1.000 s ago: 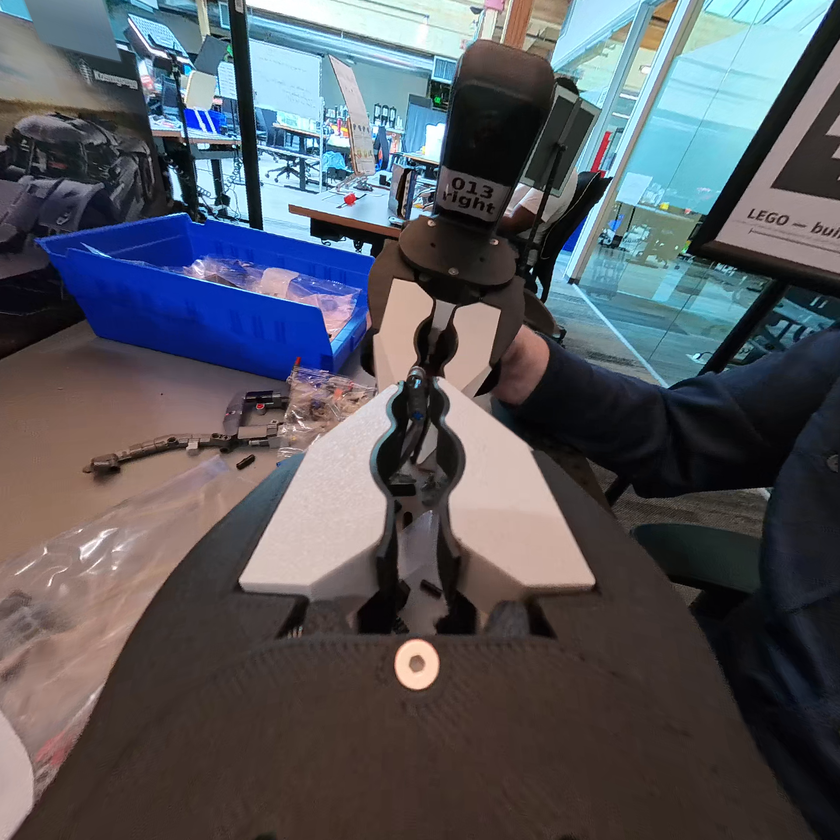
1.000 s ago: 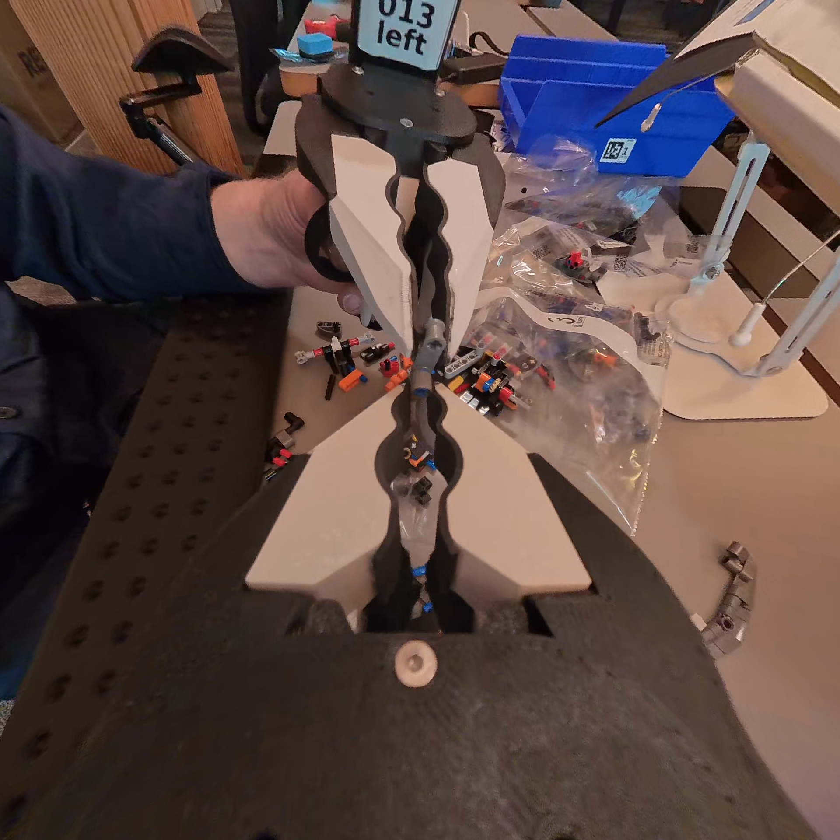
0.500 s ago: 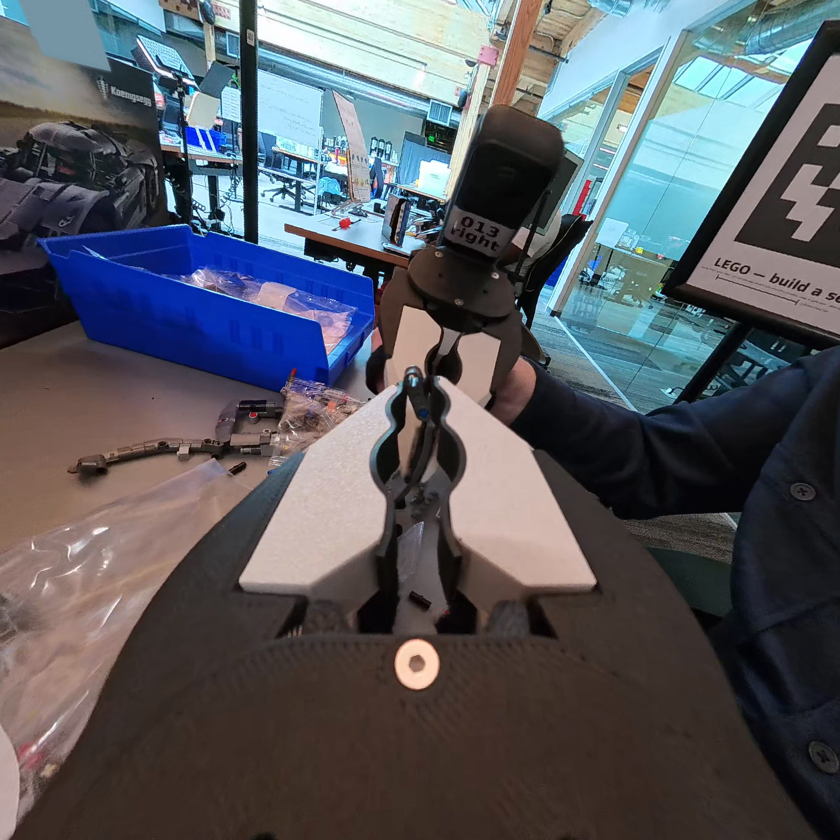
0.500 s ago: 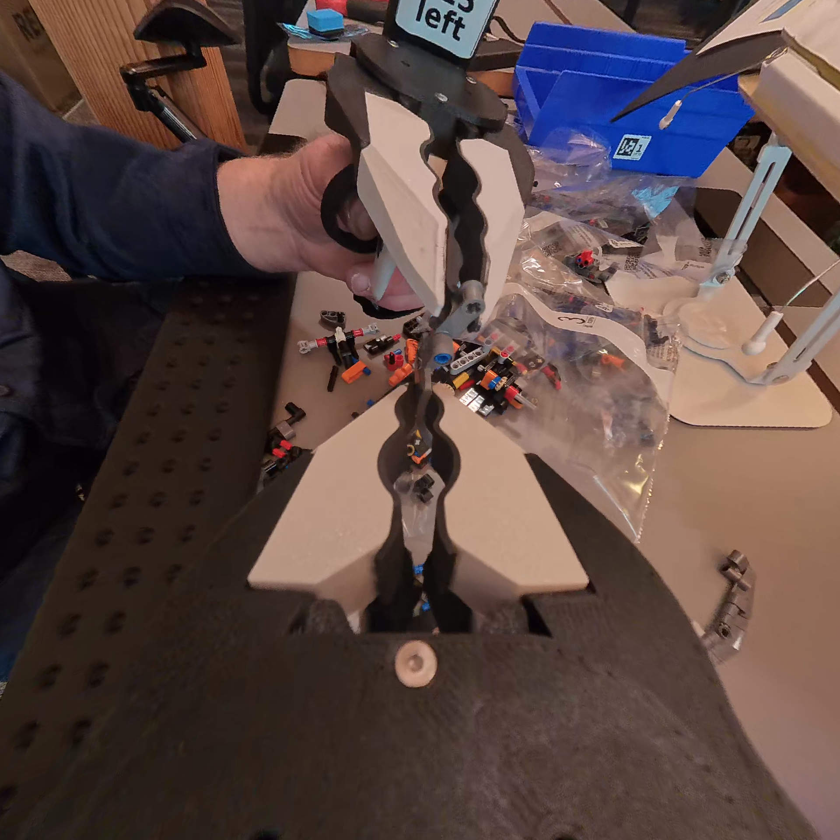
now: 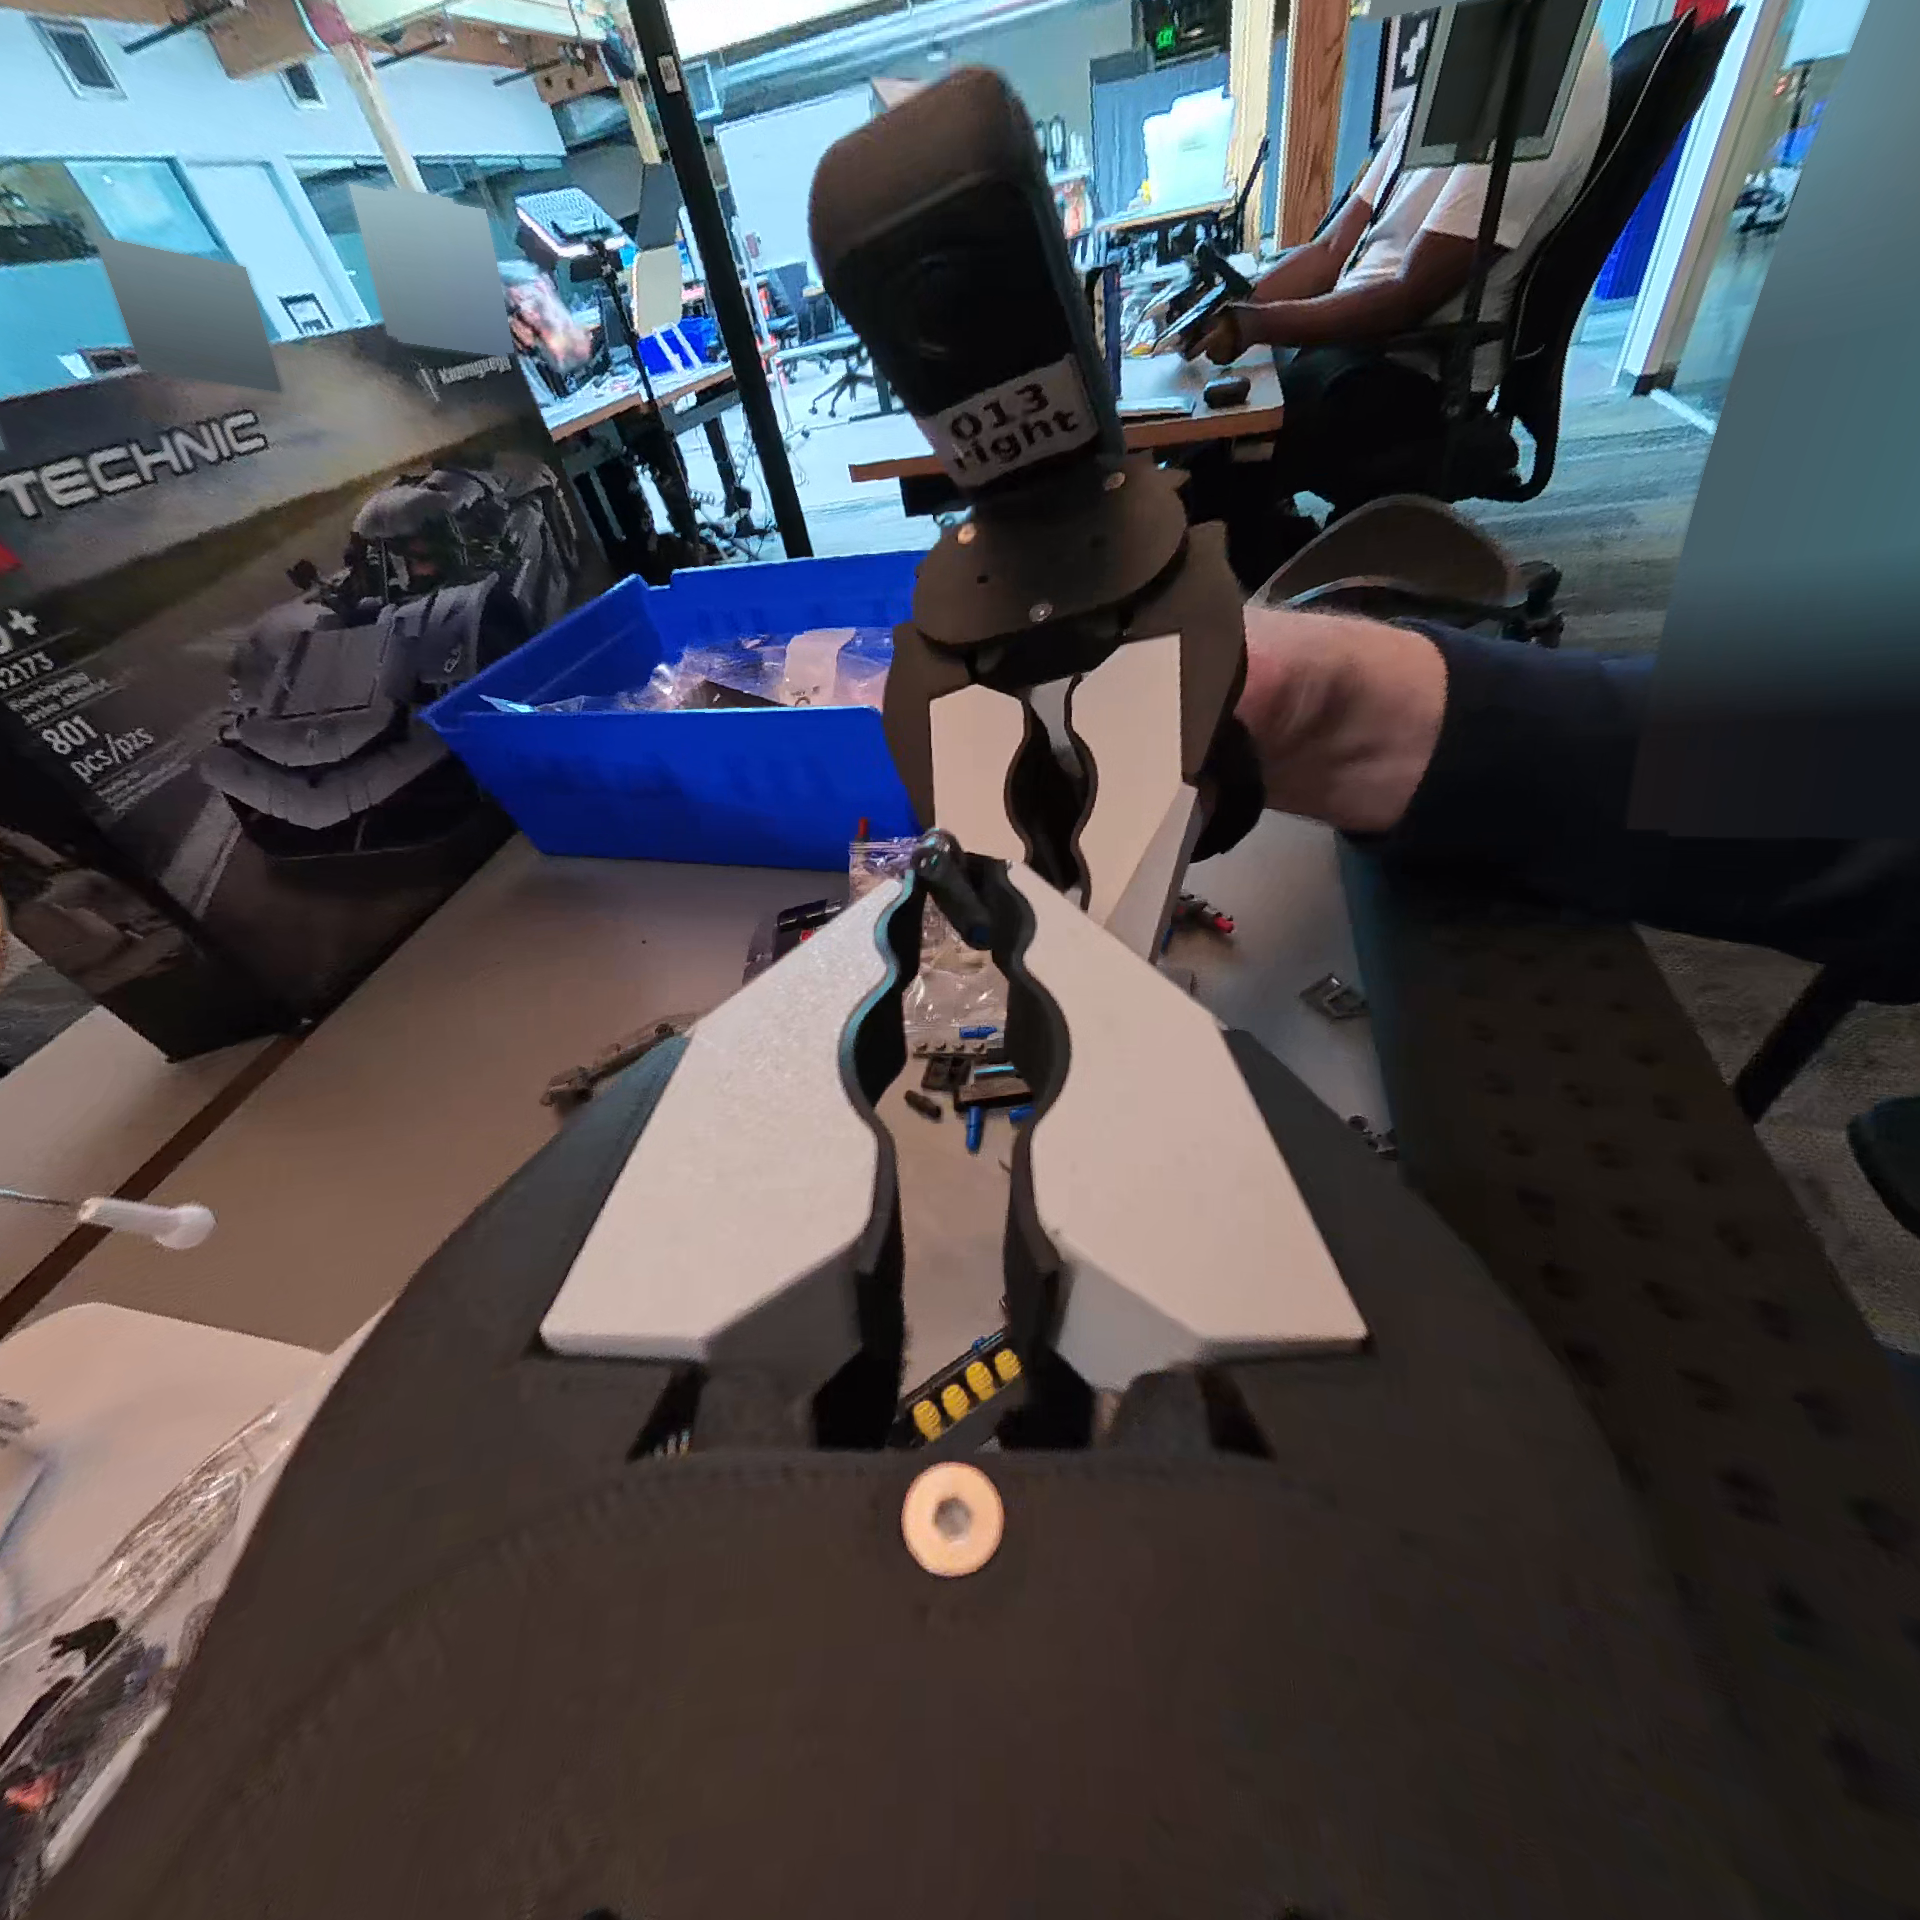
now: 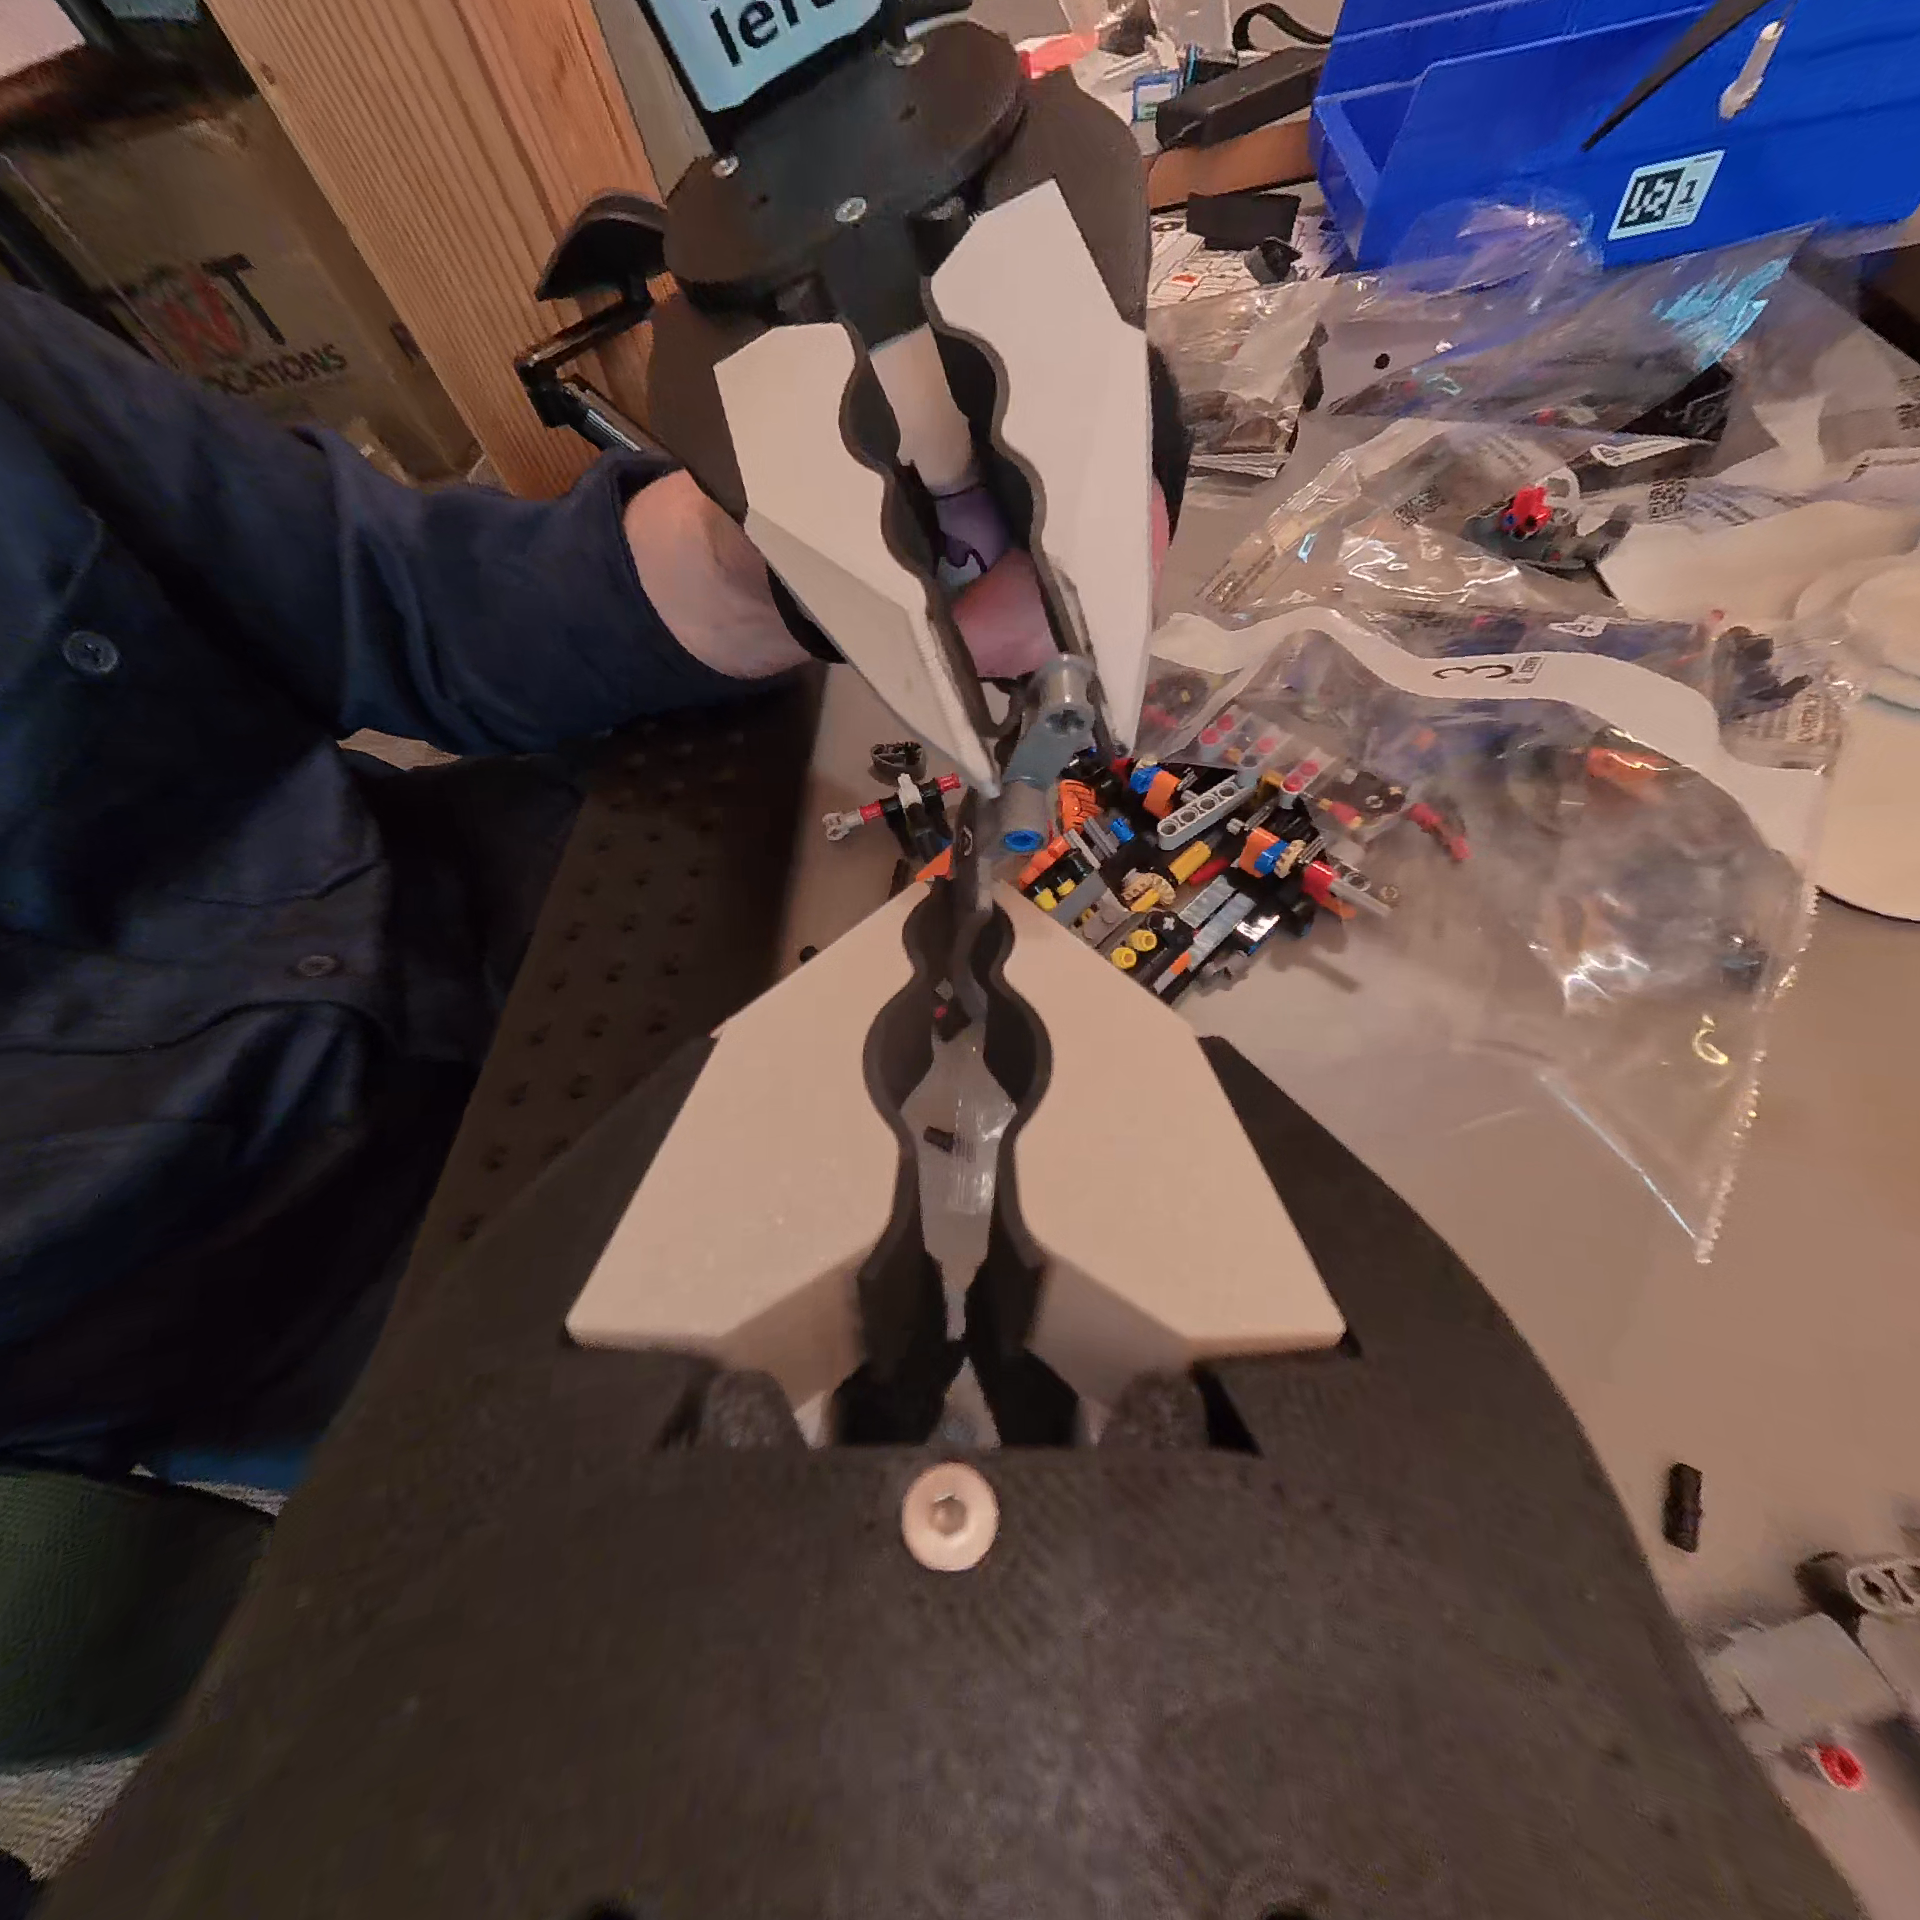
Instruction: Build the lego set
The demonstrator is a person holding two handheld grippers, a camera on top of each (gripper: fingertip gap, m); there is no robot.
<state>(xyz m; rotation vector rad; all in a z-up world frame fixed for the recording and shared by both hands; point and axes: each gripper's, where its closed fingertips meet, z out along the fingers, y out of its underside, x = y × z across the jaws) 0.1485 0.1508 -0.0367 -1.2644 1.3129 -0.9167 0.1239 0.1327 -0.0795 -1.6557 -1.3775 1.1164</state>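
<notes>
grey connector [image 6: 1051, 727] sat pinched at the fingertips of the left gripper [image 6: 1029, 758] in the upper middle of the right wrist frame, jaws clamped on it, a blue pin [image 6: 1020, 837] poking out of its lower end. right gripper [image 6: 966, 883] reached up from the frame's centre, its jaws drawn together on a thin dark piece [image 6: 968, 862] whose tip touched the connector's lower end, or came very near it. both tools were off the table [image 6: 1455, 1195]. loose lego bits [image 6: 1195, 873], orange, yellow, black, blue, were heaped just right of the tips, with clear bags [image 6: 1558, 810] spread to the right and a blue bin [image 6: 1558, 135] in the upper right corner. in the left wrist frame the left gripper [image 5: 951, 883] showed the same connector [image 5: 954, 881] as a dark stub at centre, the right gripper [image 5: 1081, 873] hanging just right of it, a hand [image 5: 1335, 717] on its grip at right. blue bin [image 5: 675, 769] lay behind, the set's box [image 5: 260, 675] stood at the left edge.
</notes>
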